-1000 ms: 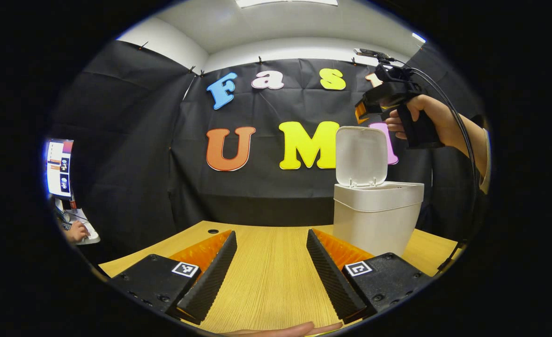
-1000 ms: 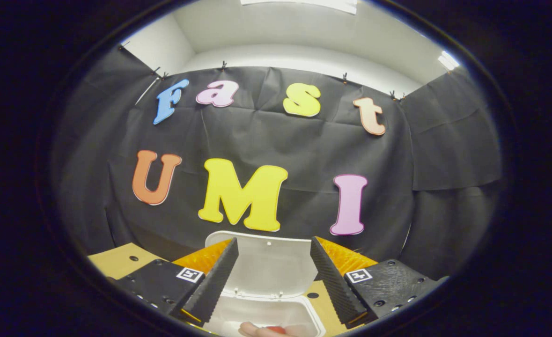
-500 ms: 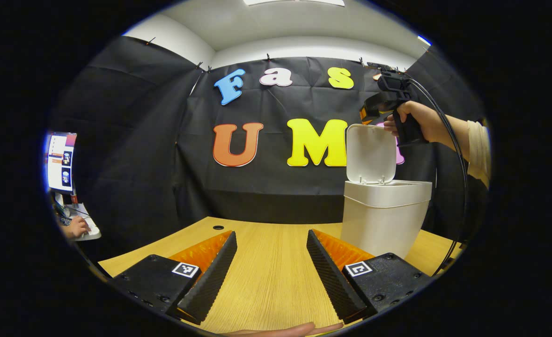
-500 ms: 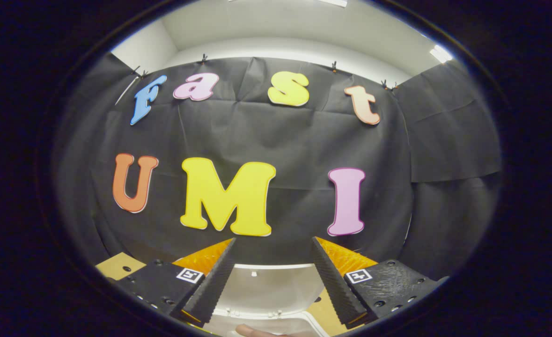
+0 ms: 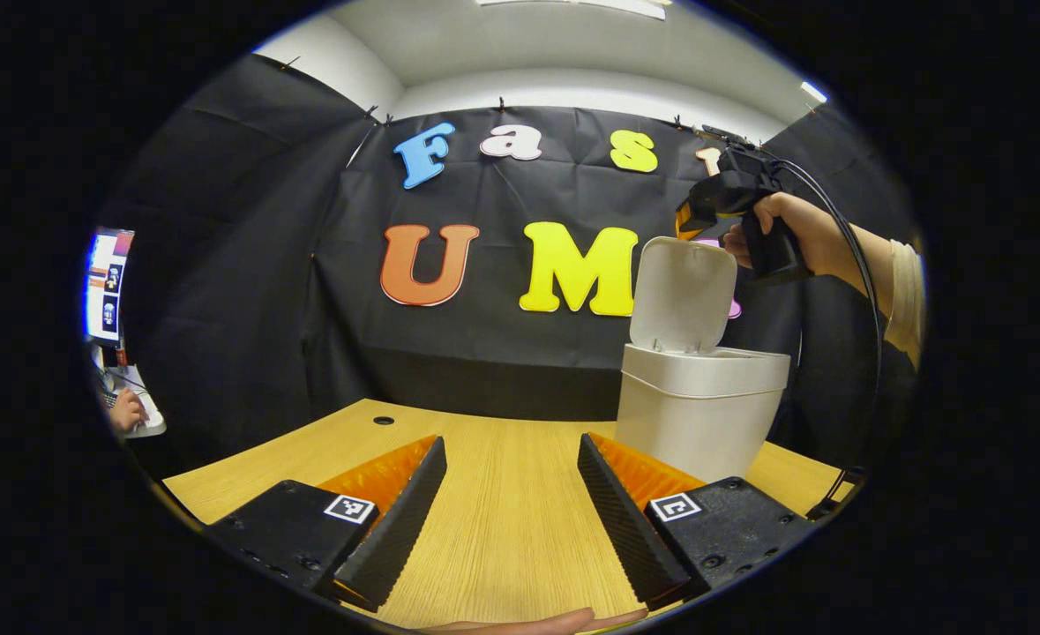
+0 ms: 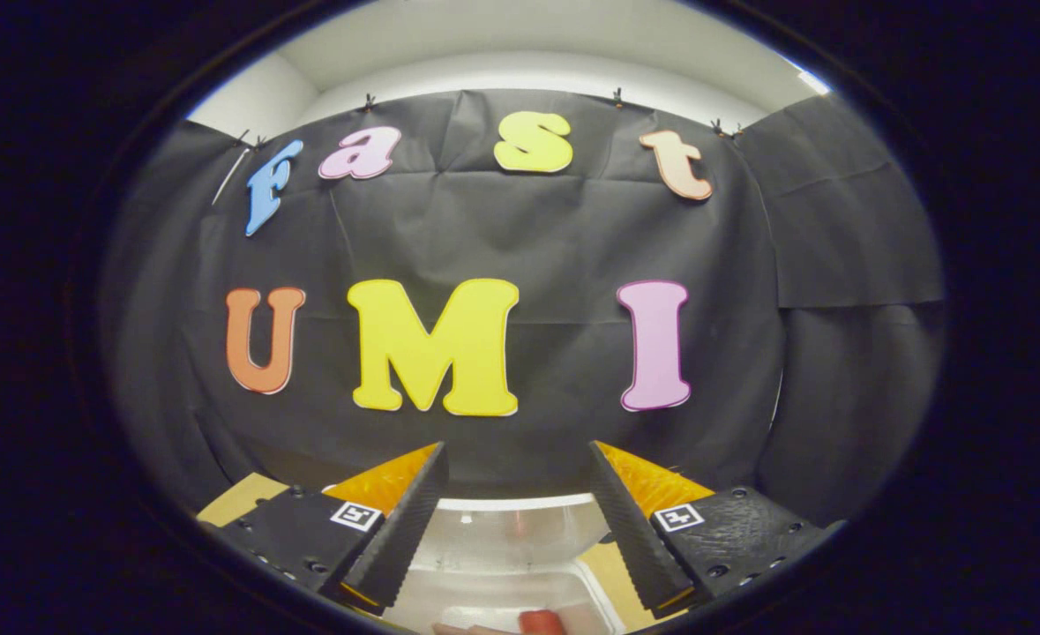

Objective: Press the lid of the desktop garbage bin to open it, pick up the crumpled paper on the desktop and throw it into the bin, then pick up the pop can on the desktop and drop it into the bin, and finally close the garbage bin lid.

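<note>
The white desktop bin (image 5: 696, 419) stands on the wooden table (image 5: 502, 529) to the right, its lid (image 5: 683, 295) raised almost upright. My right gripper (image 5: 694, 210), held by a hand, hovers at the lid's top edge; contact is unclear. In the right gripper view, my right gripper (image 6: 517, 448) is open, with the lid's inner face (image 6: 511, 529) low between its fingers. A bit of red (image 6: 537, 622) shows in the bin's opening. My left gripper (image 5: 512, 439) is open, low over bare table left of the bin, holding nothing.
A monitor (image 5: 107, 284) and a person's hand at a keyboard (image 5: 127, 413) are at the far left beyond the table. A cable hole (image 5: 384, 421) lies in the tabletop's back left. A black cable (image 5: 868, 300) hangs from the right gripper beside the bin.
The right gripper has moved up and forward over the lid's top edge, so less of the lid shows between its fingers. The left gripper has only shifted slightly.
</note>
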`<act>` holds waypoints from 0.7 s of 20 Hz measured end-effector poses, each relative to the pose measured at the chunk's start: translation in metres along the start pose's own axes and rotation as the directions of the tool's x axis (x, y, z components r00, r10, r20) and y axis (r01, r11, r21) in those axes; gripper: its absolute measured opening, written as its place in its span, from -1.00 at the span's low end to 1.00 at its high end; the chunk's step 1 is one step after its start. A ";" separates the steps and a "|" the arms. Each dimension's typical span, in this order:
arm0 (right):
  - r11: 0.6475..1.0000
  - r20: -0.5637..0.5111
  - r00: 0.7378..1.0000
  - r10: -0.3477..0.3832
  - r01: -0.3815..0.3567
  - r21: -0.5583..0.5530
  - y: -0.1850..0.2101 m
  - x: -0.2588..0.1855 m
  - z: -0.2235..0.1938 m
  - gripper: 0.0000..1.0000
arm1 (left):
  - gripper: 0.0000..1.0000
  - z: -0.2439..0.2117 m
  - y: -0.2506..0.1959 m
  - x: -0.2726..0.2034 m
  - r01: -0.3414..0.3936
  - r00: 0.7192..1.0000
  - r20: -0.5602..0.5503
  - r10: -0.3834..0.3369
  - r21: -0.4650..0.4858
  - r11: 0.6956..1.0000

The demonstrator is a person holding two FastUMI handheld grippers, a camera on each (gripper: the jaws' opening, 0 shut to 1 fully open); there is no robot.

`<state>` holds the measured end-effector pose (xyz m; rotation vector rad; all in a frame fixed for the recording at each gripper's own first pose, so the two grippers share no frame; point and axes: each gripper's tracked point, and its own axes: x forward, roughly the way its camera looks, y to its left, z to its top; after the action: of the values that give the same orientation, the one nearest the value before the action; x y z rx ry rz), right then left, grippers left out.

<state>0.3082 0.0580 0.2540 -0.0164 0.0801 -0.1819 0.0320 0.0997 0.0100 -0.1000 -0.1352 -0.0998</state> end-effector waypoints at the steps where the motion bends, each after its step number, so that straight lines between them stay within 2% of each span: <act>1: 1.000 -0.024 1.000 0.016 -0.016 0.001 0.001 -0.003 -0.006 0.90 | 0.94 0.001 -0.004 -0.002 0.006 1.000 0.001 -0.006 0.003 1.000; 4: 1.000 -0.111 0.994 0.011 -0.012 -0.007 -0.007 -0.010 -0.030 0.89 | 0.94 0.003 -0.014 -0.005 0.020 1.000 0.013 -0.020 0.013 1.000; 6: 0.999 -0.178 0.983 0.041 -0.040 0.010 -0.004 -0.012 -0.049 0.90 | 0.94 0.002 -0.024 -0.006 0.035 0.999 0.008 -0.035 0.015 0.999; 9: 0.988 -0.264 0.952 0.153 -0.143 0.056 0.012 -0.015 -0.075 0.87 | 0.94 -0.001 -0.039 -0.006 0.064 0.998 0.001 -0.064 0.015 0.998; 12: 0.983 -0.315 0.931 0.182 -0.183 0.027 0.012 -0.017 -0.095 0.87 | 0.94 -0.005 -0.050 -0.004 0.072 0.997 0.000 -0.072 0.035 0.997; 14: 0.984 -0.379 0.908 0.178 -0.168 0.059 0.010 -0.021 -0.115 0.89 | 0.94 -0.012 -0.061 -0.001 0.084 0.996 -0.012 -0.083 0.031 0.996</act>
<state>0.2797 0.0706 0.1411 0.0522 0.4695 -0.0058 0.0264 0.0386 0.0040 -0.0625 -0.1302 -0.1817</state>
